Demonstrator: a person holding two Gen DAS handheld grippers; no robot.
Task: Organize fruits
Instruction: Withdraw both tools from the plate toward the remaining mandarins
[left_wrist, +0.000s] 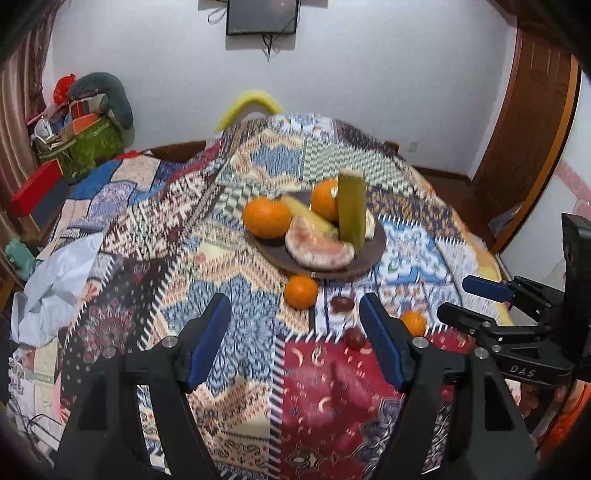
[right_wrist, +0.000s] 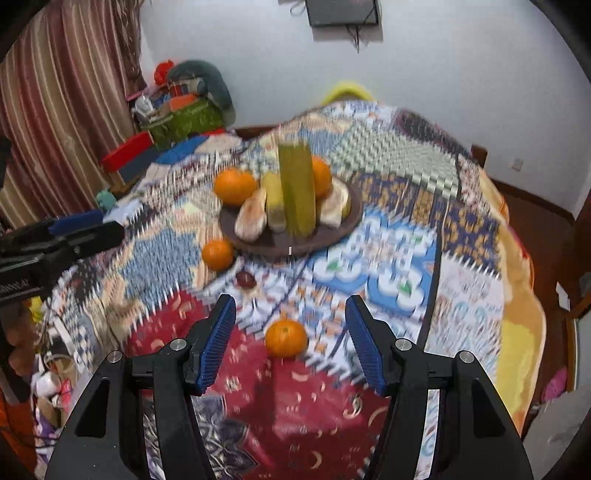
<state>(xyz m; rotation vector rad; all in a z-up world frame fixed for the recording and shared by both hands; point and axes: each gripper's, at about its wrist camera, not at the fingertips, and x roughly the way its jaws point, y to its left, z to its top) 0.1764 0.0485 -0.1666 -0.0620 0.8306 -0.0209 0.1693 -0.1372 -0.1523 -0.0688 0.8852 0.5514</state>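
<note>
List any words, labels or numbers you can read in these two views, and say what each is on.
"DAS": raised letters on the black body of the right gripper, seen in the left wrist view.
A pale marking on the body of the left gripper, at the left edge of the right wrist view: too blurred to read.
Nothing readable on the plate, the fruit, the patterned cloth or the dark screen on the wall.

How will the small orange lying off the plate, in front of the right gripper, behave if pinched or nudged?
The small orange looks round, so a nudge would probably roll it across the patchwork cloth. It looks firm enough to pinch. The right gripper is open with ribbed pads, so slipping seems unlikely, though an off-centre squeeze might pop it out.
</note>
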